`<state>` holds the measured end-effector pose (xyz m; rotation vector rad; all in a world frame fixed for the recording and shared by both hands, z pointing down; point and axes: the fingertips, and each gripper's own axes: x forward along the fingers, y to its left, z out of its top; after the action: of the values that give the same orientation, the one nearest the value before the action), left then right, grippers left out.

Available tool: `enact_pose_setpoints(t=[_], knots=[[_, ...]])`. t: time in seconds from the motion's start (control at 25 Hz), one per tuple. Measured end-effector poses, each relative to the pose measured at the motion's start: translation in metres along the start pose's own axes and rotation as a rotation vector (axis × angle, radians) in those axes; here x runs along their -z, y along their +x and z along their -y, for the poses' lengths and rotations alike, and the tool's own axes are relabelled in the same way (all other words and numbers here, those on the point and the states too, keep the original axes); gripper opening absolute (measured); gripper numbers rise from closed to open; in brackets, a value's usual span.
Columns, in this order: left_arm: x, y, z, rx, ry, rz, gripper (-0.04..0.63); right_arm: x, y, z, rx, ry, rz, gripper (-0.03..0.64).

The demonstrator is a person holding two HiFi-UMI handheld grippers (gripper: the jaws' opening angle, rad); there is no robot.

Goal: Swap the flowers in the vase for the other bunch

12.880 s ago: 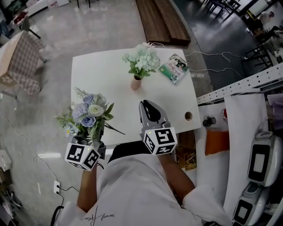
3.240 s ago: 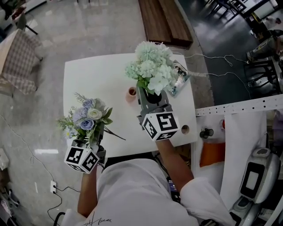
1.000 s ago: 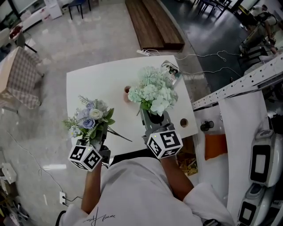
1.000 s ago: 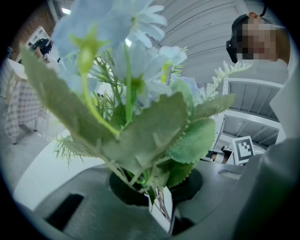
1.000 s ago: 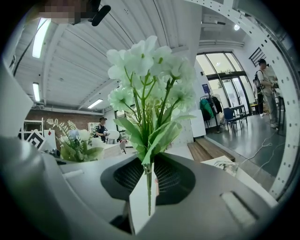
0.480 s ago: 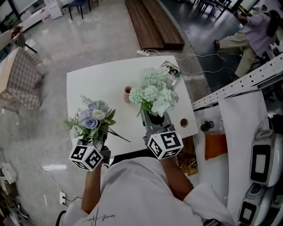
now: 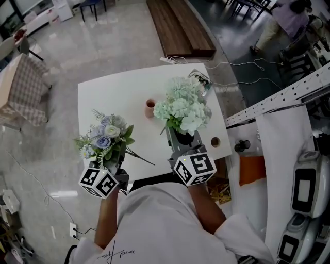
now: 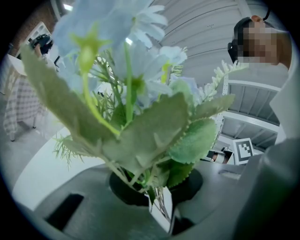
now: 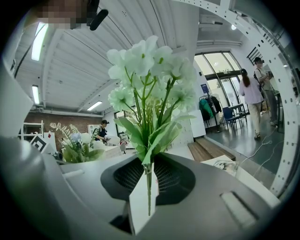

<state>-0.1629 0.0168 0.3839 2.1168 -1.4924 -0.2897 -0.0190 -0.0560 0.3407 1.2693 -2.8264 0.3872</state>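
Right now the fingers of the left gripper (image 8: 158,206) clamp the stems of the blue rose bunch (image 7: 104,138), whose blooms rise above them. Those of the right gripper (image 9: 146,197) pinch the stems of the pale green hydrangea bunch (image 7: 183,105). The pink vase (image 7: 150,108) stands on the bench (image 7: 113,98) beyond them, slightly left.

A white table (image 7: 113,98) stands on a pale, glossy floor, with a printed booklet (image 7: 201,77) at its far right corner and a round hole (image 7: 215,142) near its right edge. Beyond it lies a long dark wooden bench (image 7: 178,28); white cables (image 7: 247,82) trail over the darker floor to the right, and a checked cloth (image 7: 23,93) covers furniture at the left. A white perforated rail (image 7: 289,95) runs slantwise on the right above an orange object (image 7: 251,170), and a person (image 7: 286,15) is at the top right corner.
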Motion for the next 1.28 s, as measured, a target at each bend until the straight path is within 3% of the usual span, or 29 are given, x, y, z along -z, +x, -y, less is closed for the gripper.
enact_pose_setpoints(t=[0.64,1.28], knots=[[-0.022,0.003,-0.010,-0.023,0.007,0.026,0.048,0.006,0.000,0.010,0.006,0.019,-0.008,0.069],[-0.065,0.011,-0.032,-0.089,0.004,0.104,0.048,0.010,0.003,0.023,-0.031,0.080,0.006,0.069]])
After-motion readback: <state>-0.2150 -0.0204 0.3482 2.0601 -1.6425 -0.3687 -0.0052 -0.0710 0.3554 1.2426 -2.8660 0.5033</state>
